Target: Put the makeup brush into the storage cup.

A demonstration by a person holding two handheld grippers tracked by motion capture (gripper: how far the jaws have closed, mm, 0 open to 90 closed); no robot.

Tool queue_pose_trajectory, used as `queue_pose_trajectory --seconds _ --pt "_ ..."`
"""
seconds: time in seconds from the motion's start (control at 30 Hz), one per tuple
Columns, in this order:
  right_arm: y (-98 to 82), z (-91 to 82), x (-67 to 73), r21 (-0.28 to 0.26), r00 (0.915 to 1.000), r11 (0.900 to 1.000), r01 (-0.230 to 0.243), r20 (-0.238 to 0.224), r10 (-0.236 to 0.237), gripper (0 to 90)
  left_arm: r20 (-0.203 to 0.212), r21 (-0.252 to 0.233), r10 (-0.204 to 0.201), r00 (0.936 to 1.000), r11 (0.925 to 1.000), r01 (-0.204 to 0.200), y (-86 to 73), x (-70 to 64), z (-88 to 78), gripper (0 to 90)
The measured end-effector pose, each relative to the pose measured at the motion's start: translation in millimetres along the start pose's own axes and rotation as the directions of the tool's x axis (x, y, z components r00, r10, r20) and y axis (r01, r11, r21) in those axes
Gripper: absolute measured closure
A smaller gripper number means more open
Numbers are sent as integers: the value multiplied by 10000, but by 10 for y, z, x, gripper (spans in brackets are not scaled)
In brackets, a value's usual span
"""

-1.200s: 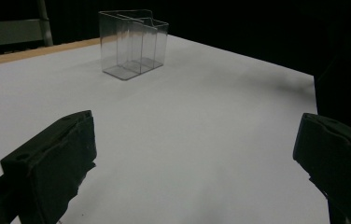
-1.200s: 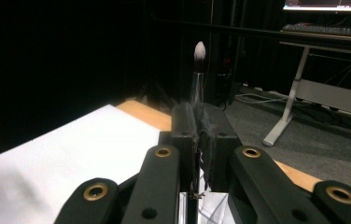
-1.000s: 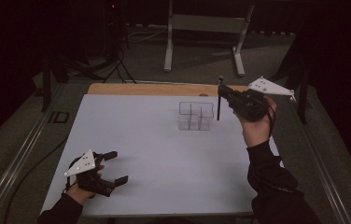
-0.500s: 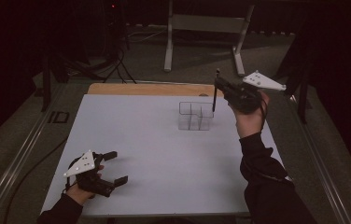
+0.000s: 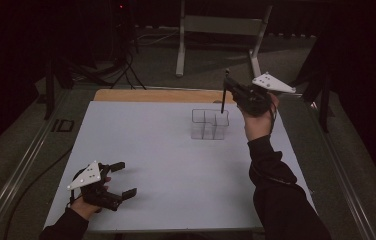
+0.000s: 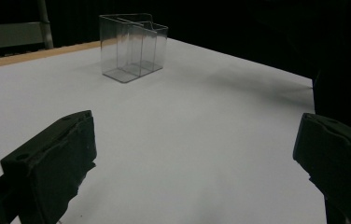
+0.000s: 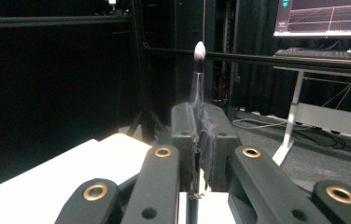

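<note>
My right fingers (image 5: 232, 90) grip the brush (image 7: 199, 60) tight. I should keep it straight and go slow over the box (image 5: 210, 124). My left fingers (image 5: 123, 177) rest wide open.

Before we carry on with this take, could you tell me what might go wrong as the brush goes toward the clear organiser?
The right gripper pinches the thin brush near mid-handle, so it might tilt or slip. Its lower end hangs just over the light clear organiser; clipping a wall could push or tip it. The left gripper rests open, far off, steadying nothing.
</note>
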State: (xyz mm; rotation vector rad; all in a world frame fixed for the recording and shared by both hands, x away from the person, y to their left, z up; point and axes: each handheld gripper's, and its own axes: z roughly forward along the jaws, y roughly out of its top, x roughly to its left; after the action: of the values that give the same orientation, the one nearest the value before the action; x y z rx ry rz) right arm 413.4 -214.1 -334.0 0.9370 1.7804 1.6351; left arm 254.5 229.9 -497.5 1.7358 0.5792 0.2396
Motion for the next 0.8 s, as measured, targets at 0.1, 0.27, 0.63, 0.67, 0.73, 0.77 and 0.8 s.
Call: queue_pose_trajectory --seconds 0.1,0.27,0.63,0.67,0.73,0.77,0.8 --pt "-25 52 -8 -91 9998 9998 -170 81 170 845 -1 -8 -2 10000 10000 2 -1 1 0 7" --pt "-96 141 -25 -153 9984 9985 -522 209 525 845 0 -13 3 10000 10000 -3 -2 3 -3 7" --pt "-308 329 -54 15 9961 9963 -854 235 854 845 26 -34 32 10000 10000 -32 0 3 -8 7" --pt "-322 340 -58 29 9961 9963 -853 238 853 845 22 -32 30 10000 10000 -30 0 3 -8 7" --pt "-367 373 -75 34 9958 9959 -900 189 899 845 21 -28 33 10000 10000 -33 0 1 -9 7" --pt "-390 389 -82 87 9959 9961 -879 240 876 845 23 -32 29 10000 10000 -29 0 1 -10 7" --pt "-414 403 -89 95 9962 9964 -841 242 839 845 27 -35 25 10000 10000 -25 0 2 -10 8"
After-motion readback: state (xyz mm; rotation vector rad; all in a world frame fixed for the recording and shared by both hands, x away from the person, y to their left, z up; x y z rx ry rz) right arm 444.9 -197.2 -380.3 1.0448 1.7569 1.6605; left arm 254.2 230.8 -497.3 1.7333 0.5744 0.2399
